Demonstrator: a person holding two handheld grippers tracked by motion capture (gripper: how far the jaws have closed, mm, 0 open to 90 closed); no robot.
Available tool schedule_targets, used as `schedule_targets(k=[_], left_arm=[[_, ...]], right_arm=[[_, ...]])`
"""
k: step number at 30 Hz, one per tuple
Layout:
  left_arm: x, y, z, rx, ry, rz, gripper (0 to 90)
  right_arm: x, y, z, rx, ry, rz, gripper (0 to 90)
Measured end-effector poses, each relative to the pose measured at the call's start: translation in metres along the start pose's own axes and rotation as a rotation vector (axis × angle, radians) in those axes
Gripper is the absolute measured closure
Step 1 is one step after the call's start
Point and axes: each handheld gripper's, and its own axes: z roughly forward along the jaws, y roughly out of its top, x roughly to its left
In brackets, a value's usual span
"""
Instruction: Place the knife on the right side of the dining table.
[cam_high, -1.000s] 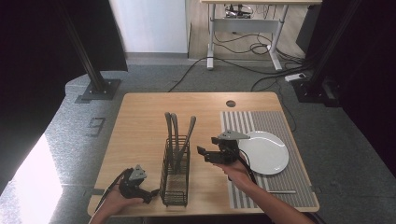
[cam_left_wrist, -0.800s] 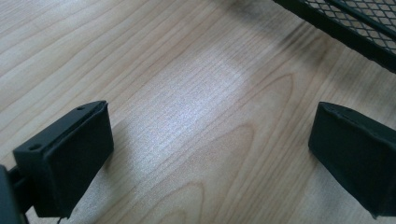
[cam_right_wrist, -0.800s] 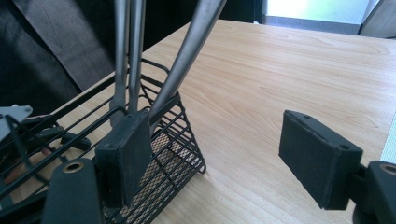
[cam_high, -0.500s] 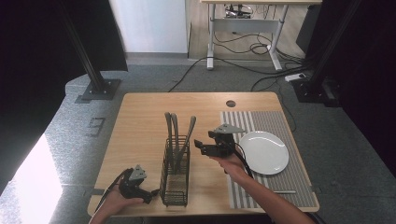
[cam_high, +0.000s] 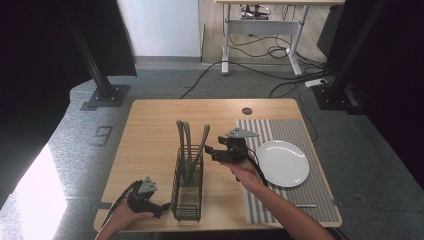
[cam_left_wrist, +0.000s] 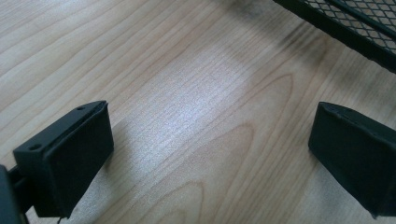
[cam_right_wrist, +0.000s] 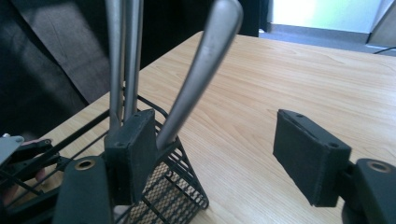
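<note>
A black mesh cutlery basket (cam_high: 187, 192) stands on the wooden table (cam_high: 150, 130) with three metal handles rising from it. My right gripper (cam_high: 209, 151) is level beside them, pointing left at the leaning handle (cam_high: 203, 139). In the right gripper view that handle (cam_right_wrist: 201, 70) rises between the pads (cam_right_wrist: 310, 156), close to the left one, and the far pad is well clear of it. The jaws of my right gripper (cam_right_wrist: 219, 154) have just been closing but are open. My left gripper (cam_high: 161, 207) rests low at the table's front left, beside the basket (cam_left_wrist: 345, 23). It (cam_left_wrist: 210, 154) is open over bare wood.
A white plate (cam_high: 282, 162) lies on a striped placemat (cam_high: 295, 130) at the right, just behind my right hand. A piece of cutlery (cam_high: 305, 205) lies near the mat's front edge. A round hole (cam_high: 247, 111) marks the table's far edge.
My right gripper has moved left, away from the plate and up to the cutlery handles. The left gripper has stayed where it was.
</note>
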Motion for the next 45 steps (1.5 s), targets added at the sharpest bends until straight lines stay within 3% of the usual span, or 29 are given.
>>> schedule_targets(k=[12,19,23,26,30,34,41,45], left_arm=[[0.000,0.000,0.000,0.000,0.000,0.001,0.0],[0.000,0.000,0.000,0.000,0.000,0.000,0.0],[0.000,0.000,0.000,0.001,0.000,0.001,0.0],[0.000,0.000,0.000,0.001,-0.001,0.002,0.0],[0.000,0.000,0.000,0.001,-0.002,0.003,0.0],[0.000,0.000,0.000,0.001,-0.002,0.003,0.0],[0.000,0.000,0.000,0.000,-0.002,0.002,0.0],[0.000,0.000,0.000,0.000,-0.002,0.003,0.0]], right_arm=[[-0.001,0.013,0.022,0.011,0.022,-0.001,43.6],[-0.003,0.015,0.034,0.002,0.059,0.008,53.5],[0.000,0.015,0.037,0.009,0.085,-0.014,62.5],[-0.001,0.014,0.040,0.013,0.117,0.014,67.7],[-0.006,0.014,0.040,0.014,0.155,0.086,70.5],[-0.006,0.016,0.036,0.006,0.168,0.111,72.5],[0.000,0.021,0.023,-0.030,0.181,0.101,78.0],[0.005,0.022,0.017,-0.020,0.170,0.043,77.3]])
